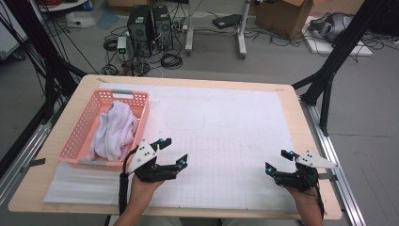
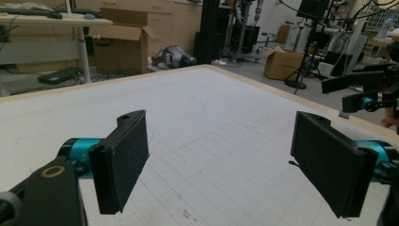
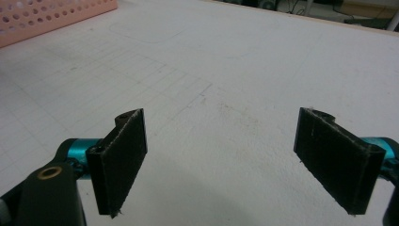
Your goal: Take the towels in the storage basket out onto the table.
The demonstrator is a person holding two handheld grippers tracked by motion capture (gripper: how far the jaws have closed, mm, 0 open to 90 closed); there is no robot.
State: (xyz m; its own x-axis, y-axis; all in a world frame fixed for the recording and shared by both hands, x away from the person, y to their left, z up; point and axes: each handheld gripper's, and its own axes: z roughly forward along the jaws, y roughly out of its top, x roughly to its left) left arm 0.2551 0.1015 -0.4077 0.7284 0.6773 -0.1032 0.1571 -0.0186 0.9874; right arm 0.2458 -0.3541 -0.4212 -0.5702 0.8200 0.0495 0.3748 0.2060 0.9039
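High view: my left gripper (image 1: 171, 151) hangs wide and empty just beside the pink basket (image 1: 80, 137) holding the white towel (image 1: 115, 129), right gripper (image 1: 277, 162) wide, well apart; left gripper view: bare mat (image 2: 211, 117); right gripper view: basket corner far off — risk: jaw catching the basket rim, tipping it.
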